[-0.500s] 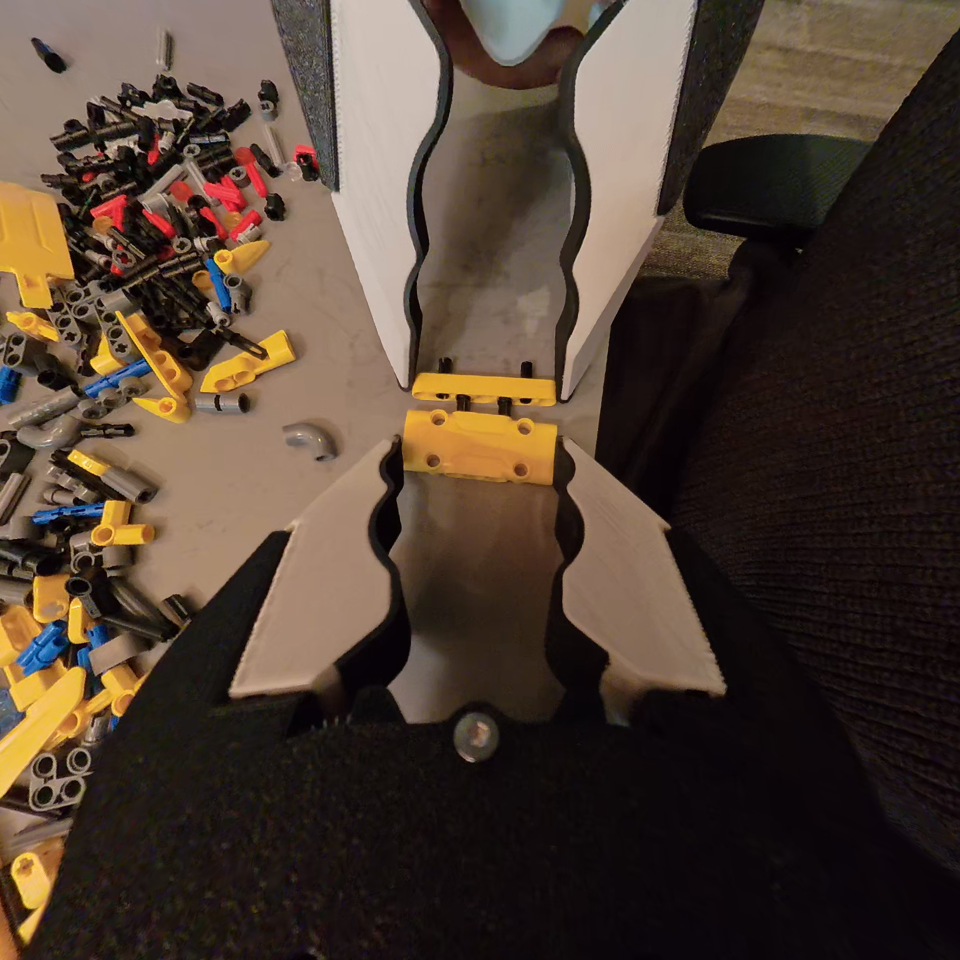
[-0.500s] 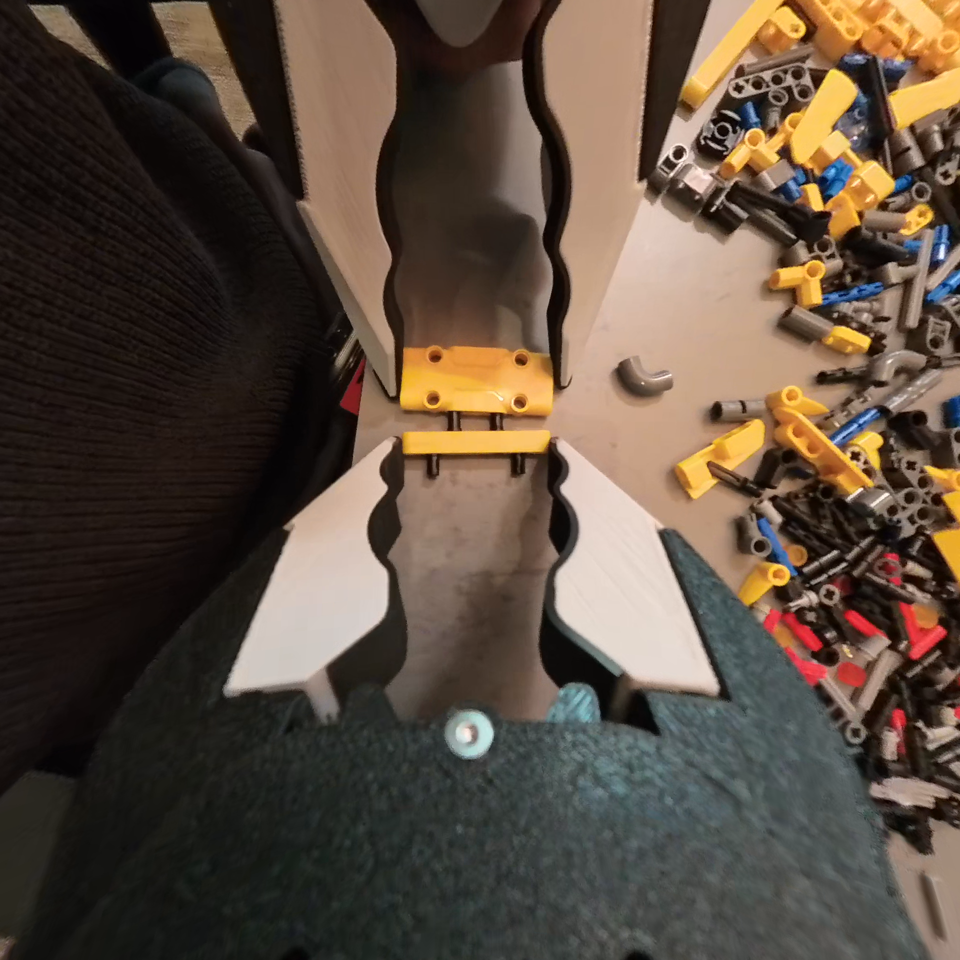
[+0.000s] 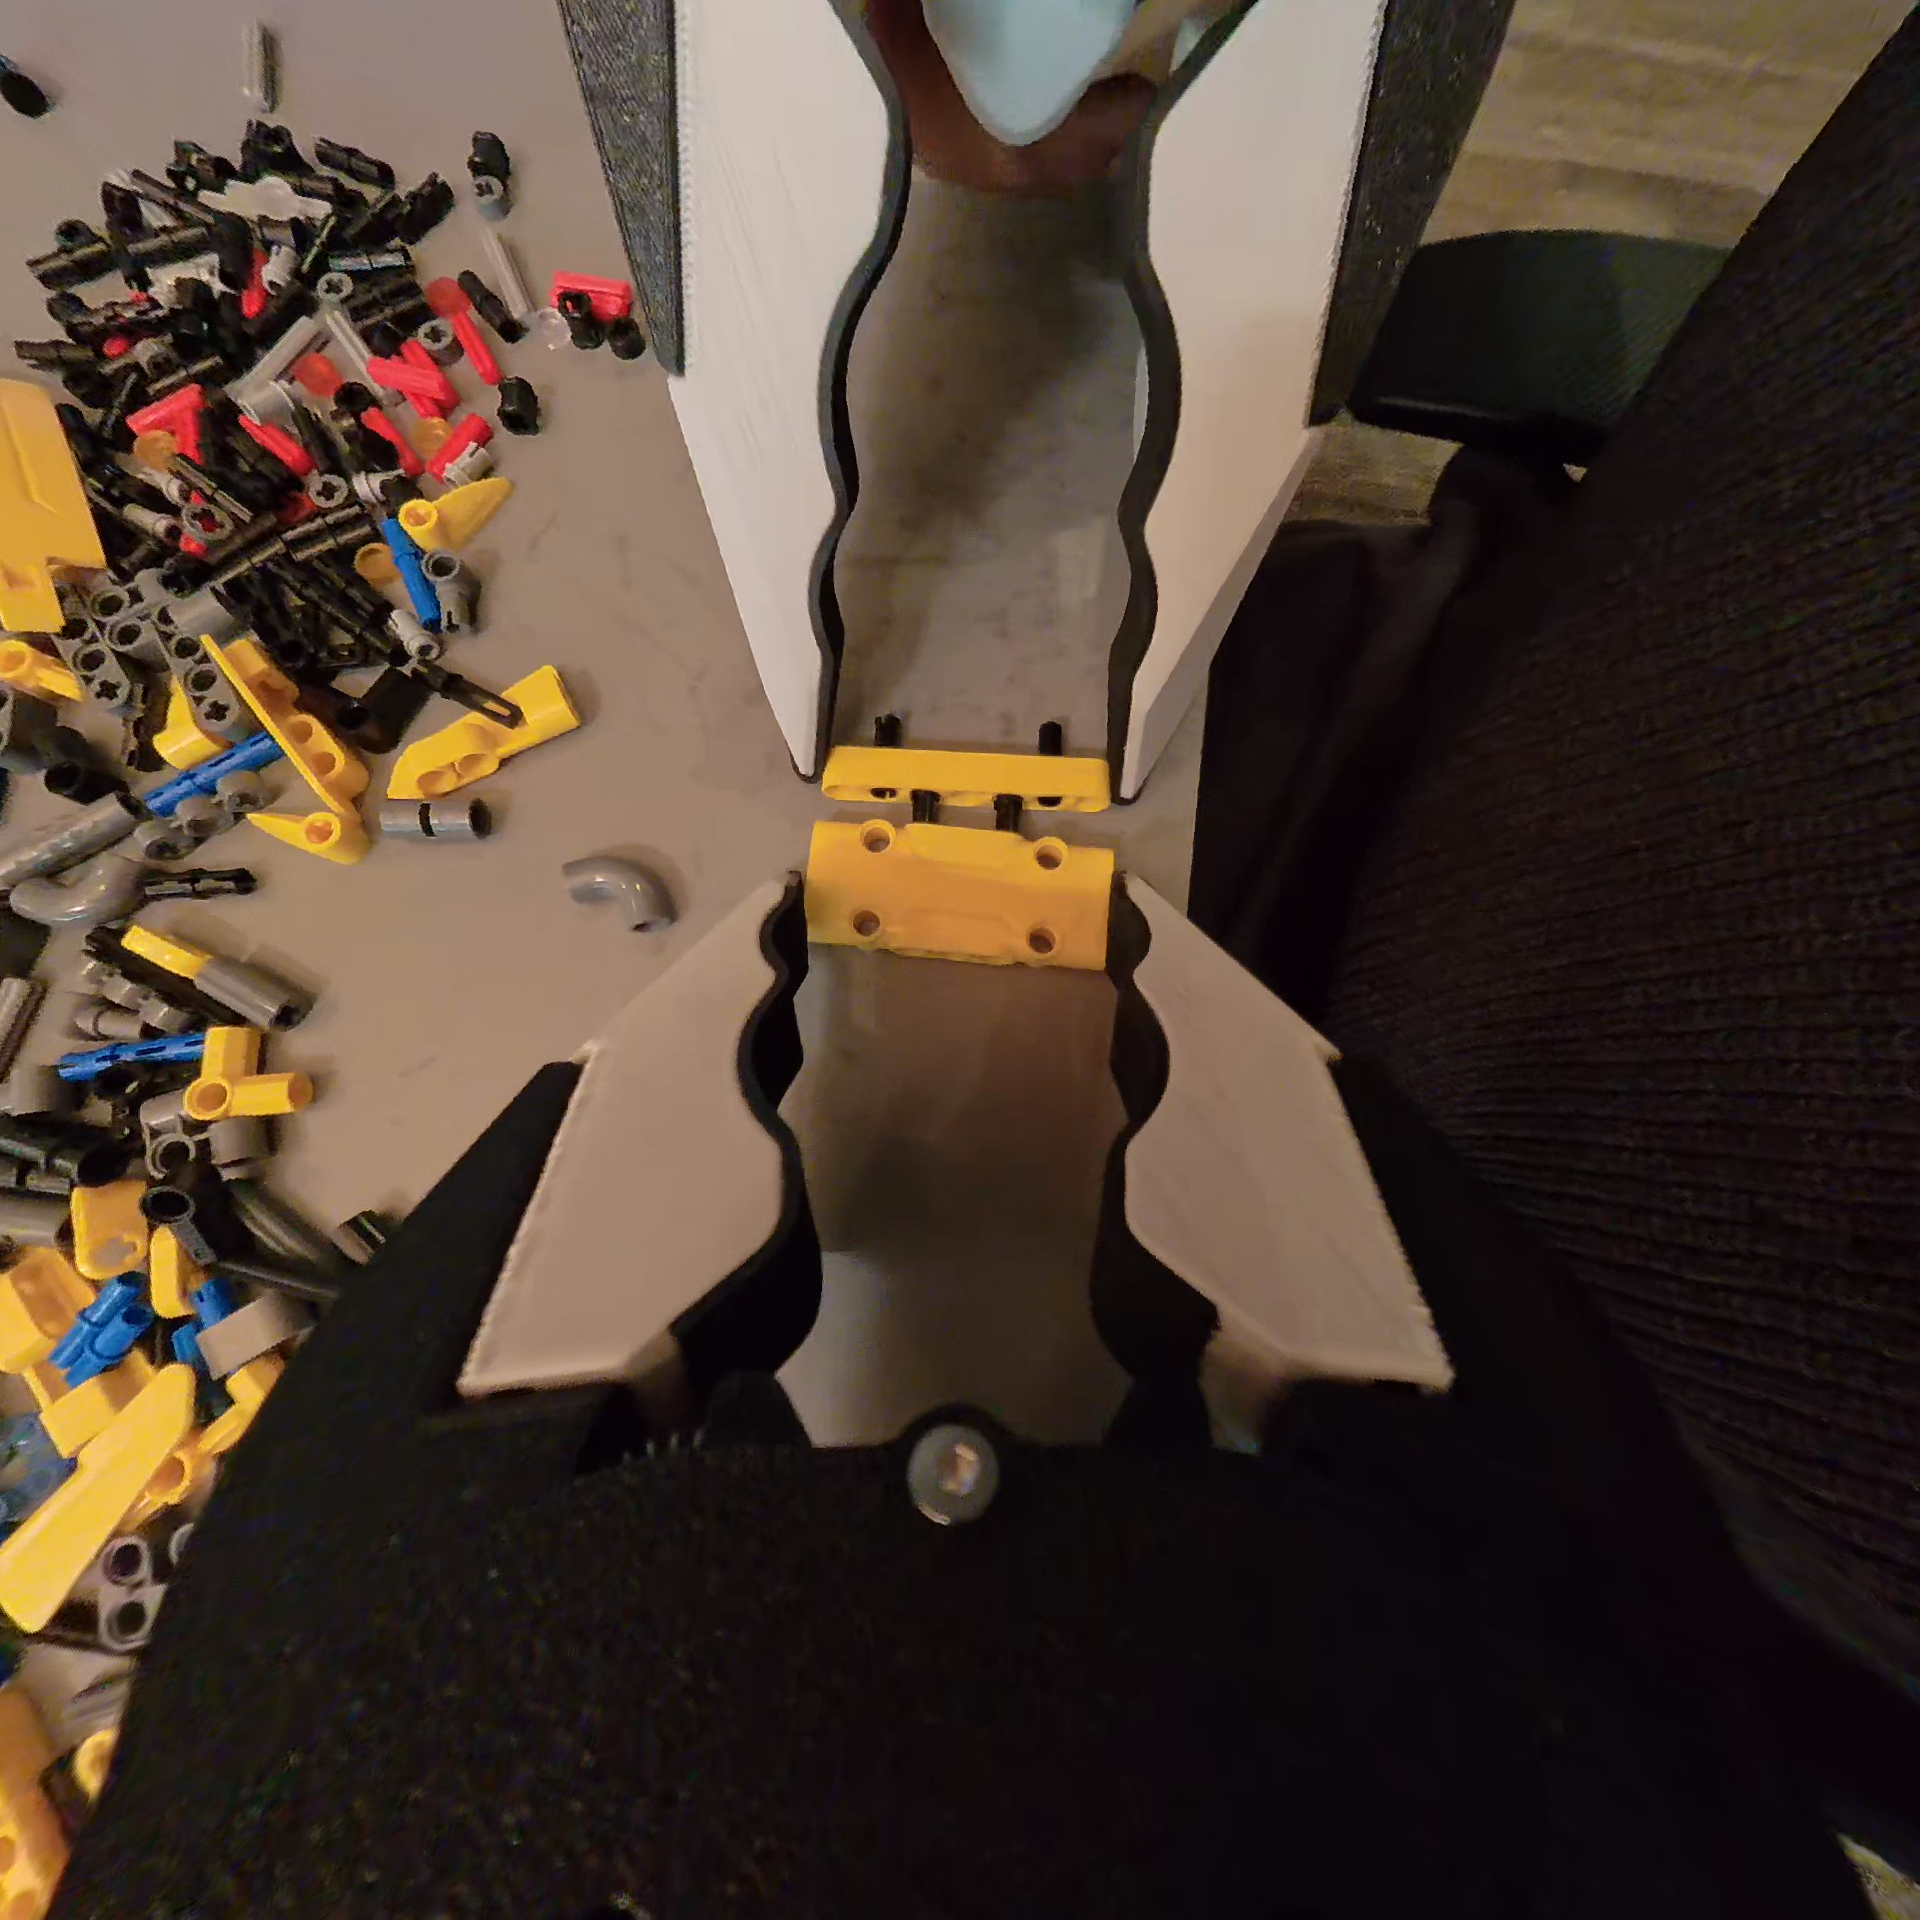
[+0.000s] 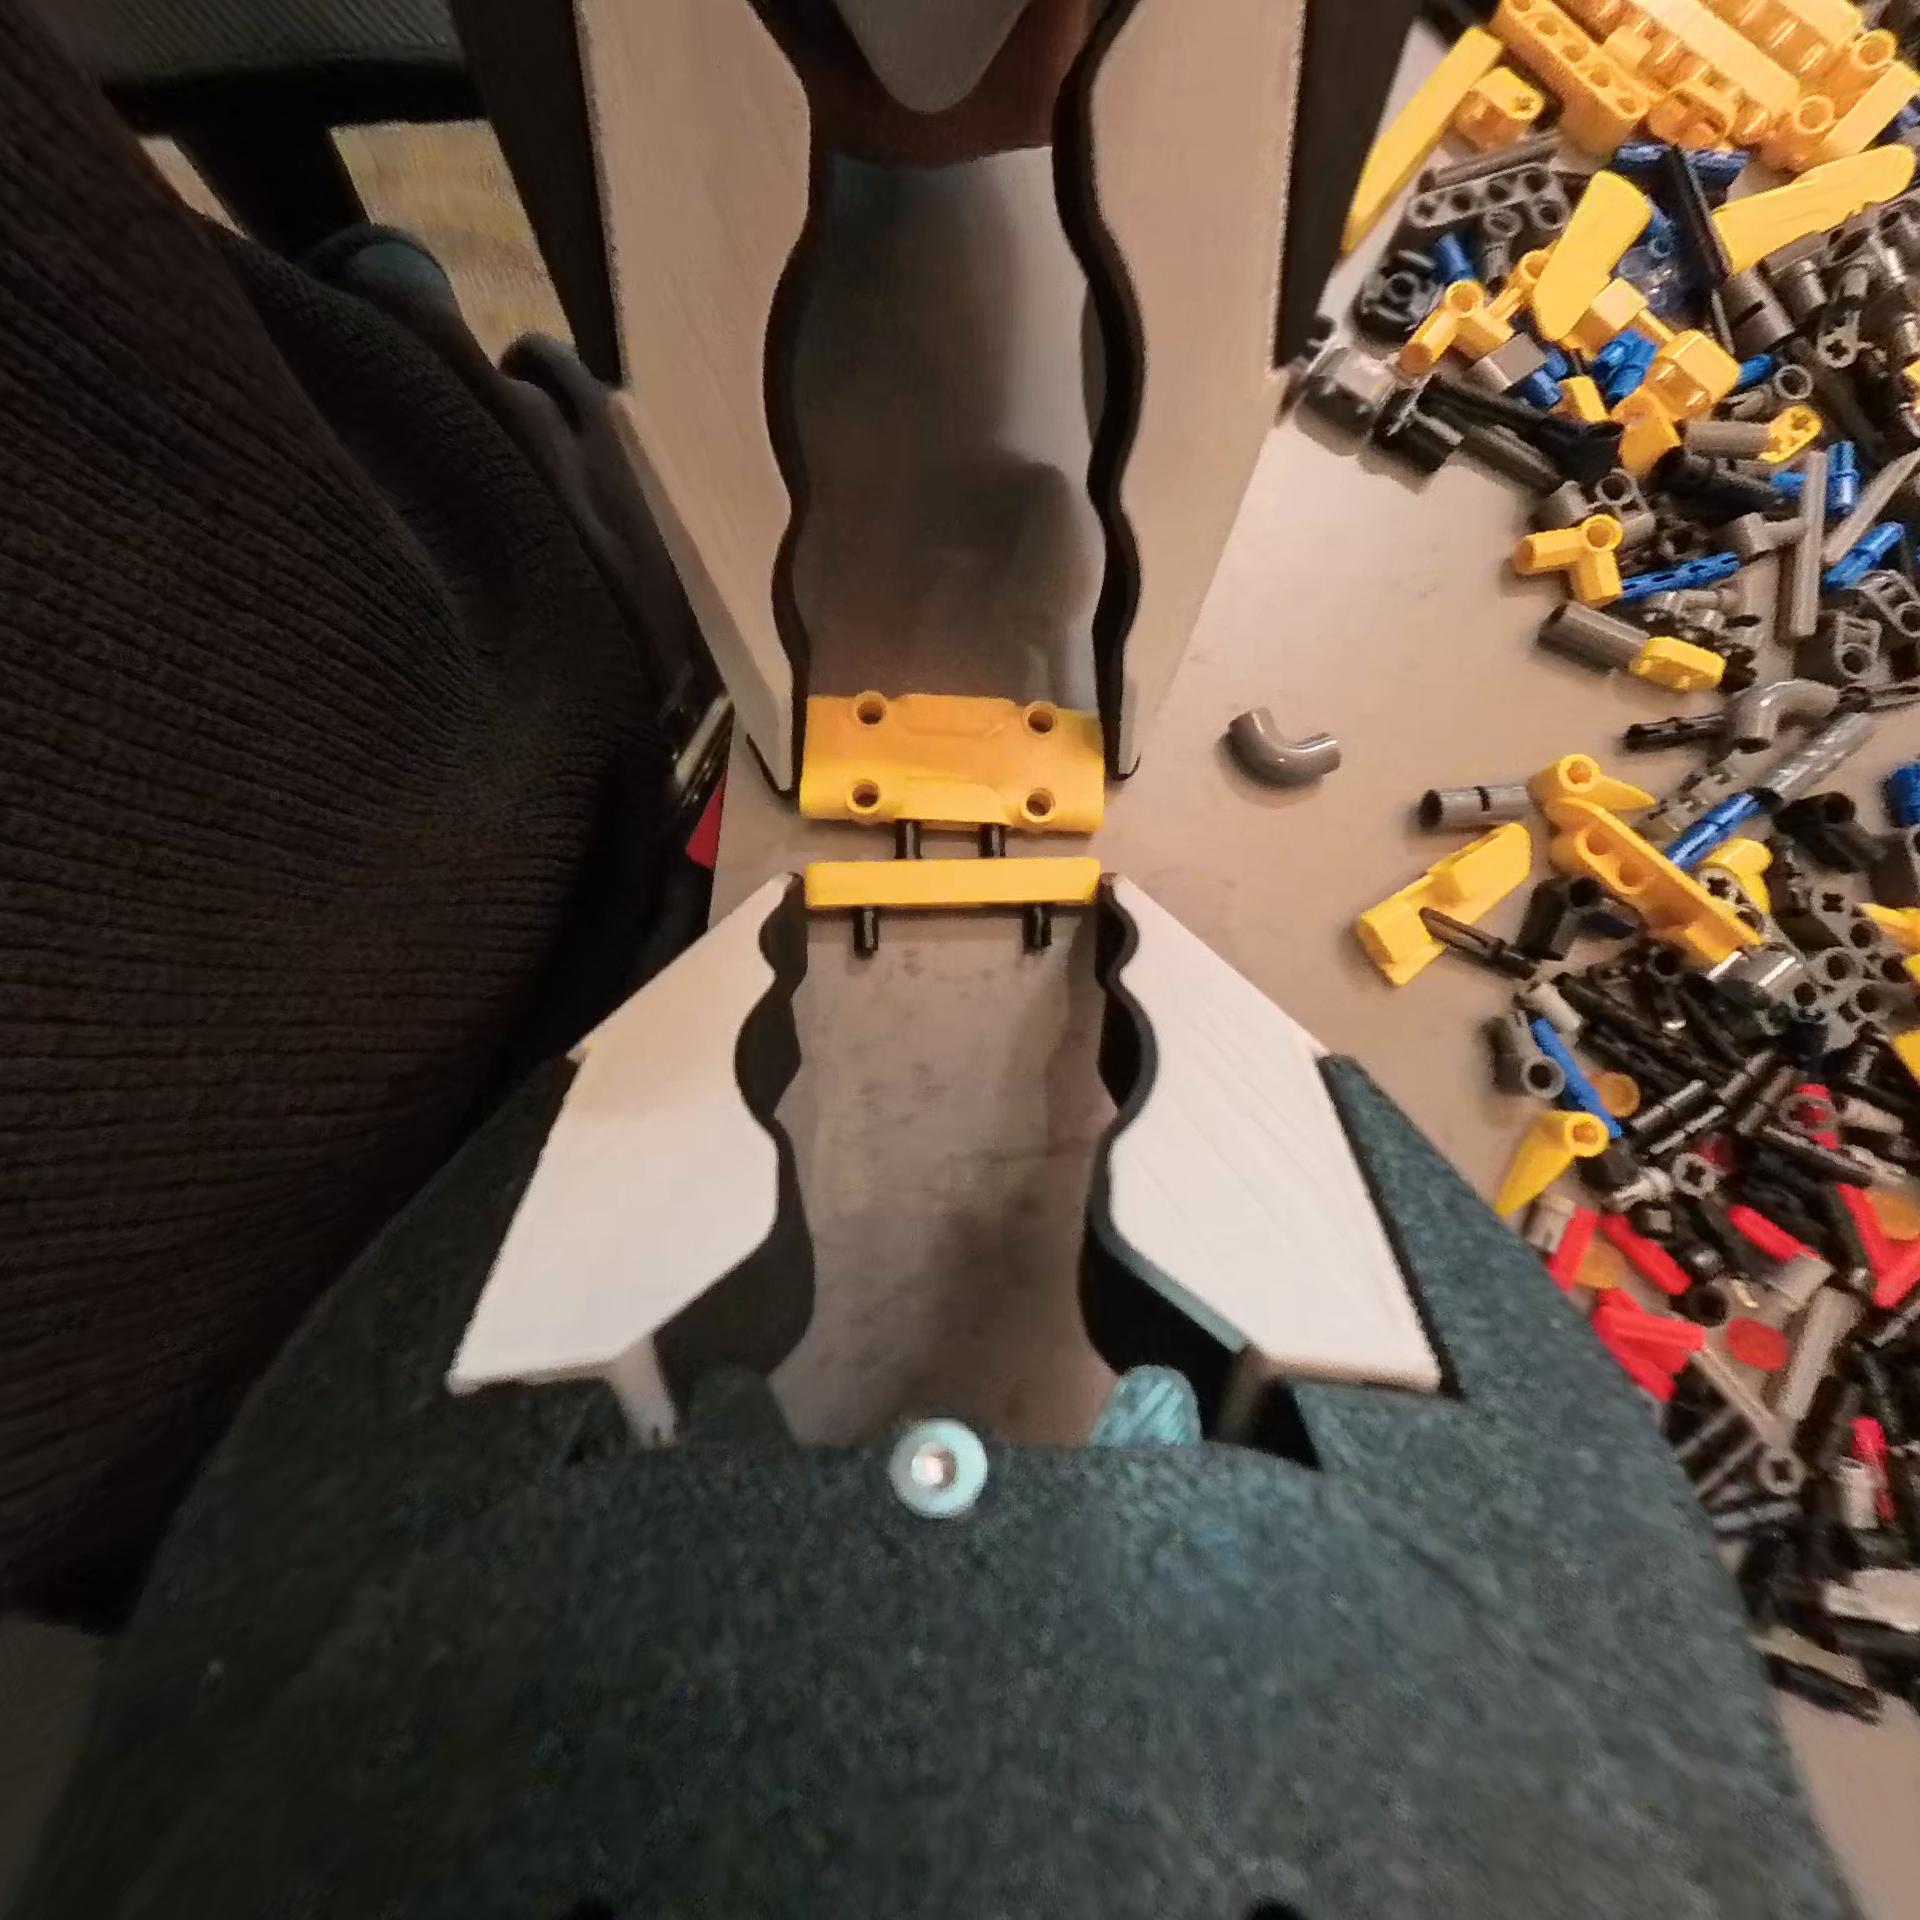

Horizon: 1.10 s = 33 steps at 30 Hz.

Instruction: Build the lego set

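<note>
My left gripper [image 3: 958,902] is shut on a yellow block with four holes [image 3: 956,896], held between its fingertips above the grey table. My right gripper [image 4: 951,896] is shut on a thin yellow beam [image 4: 951,883] with black pins through it. The two grippers face each other tip to tip. Two black pins [image 4: 948,837] bridge the small gap between beam and block. In the left wrist view the beam [image 3: 966,777] sits just beyond the block, held by the right gripper's white fingers [image 3: 758,520]. In the right wrist view the block [image 4: 951,767] sits beyond the beam.
A big pile of loose yellow, black, grey, blue and red building parts [image 3: 208,623] covers the table on one side, also in the right wrist view [image 4: 1683,831]. A grey elbow piece [image 3: 621,889] lies alone near the grippers. A dark knit sleeve [image 3: 1662,831] and a black chair [image 3: 1507,312] are opposite. Only a small space, under 4 cm, lies between the two pairs of fingers.
The beam and block stand much the same, pins still bridging a small gap. Both grippers keep their hold; the views shifted only slightly.
</note>
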Motion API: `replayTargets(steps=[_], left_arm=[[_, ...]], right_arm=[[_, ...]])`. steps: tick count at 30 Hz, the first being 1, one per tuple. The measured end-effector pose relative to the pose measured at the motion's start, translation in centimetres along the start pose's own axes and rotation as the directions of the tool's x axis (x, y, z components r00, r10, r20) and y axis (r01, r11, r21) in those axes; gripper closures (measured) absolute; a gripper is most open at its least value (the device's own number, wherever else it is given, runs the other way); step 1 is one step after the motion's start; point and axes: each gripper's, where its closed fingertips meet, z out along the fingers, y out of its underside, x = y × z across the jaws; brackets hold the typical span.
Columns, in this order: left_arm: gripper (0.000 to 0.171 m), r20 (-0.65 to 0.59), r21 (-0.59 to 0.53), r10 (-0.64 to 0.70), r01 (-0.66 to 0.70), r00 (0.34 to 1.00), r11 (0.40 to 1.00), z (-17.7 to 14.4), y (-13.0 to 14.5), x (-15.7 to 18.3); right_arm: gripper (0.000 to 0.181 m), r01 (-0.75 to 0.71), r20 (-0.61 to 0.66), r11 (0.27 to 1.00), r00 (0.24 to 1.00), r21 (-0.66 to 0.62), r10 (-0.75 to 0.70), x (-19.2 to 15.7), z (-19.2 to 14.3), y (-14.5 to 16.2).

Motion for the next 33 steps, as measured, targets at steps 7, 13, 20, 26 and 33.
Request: replayTargets(steps=[7, 13, 20, 26, 33], left_arm=[[0.114, 0.015, -0.041, 0.024, -0.023, 1.0, 0.999, 0.06, 0.09, 0.02], [0.115, 0.018, -0.071, 0.022, -0.02, 1.0, 0.997, 0.12, 0.0, 0.07], [0.116, 0.005, 0.025, -0.039, 0.039, 0.999, 0.999, 0.25, -0.4, 0.08], [0.115, 0.005, 0.023, -0.023, 0.023, 1.0, 0.999, 0.34, -0.41, 0.1], [0.115, 0.018, -0.007, 0.006, -0.006, 1.0, 1.0, 0.43, -0.38, 0.14]], right_arm=[[0.125, -0.044, -0.01, 0.997, 0.999, 0.063, 0.044, 0.0, -0.02, -0.05], [0.125, -0.045, -0.005, 0.996, 0.999, 0.08, 0.045, 0.02, -0.01, -0.1], [0.125, -0.055, 0.0, 0.993, 0.998, 0.106, 0.056, 0.05, -0.02, -0.1], [0.125, -0.055, -0.002, 0.99, 0.998, 0.131, 0.056, 0.01, -0.02, -0.12], [0.126, 0.04, 0.014, 0.999, 0.999, 0.027, -0.04, -0.03, -0.02, -0.13]])
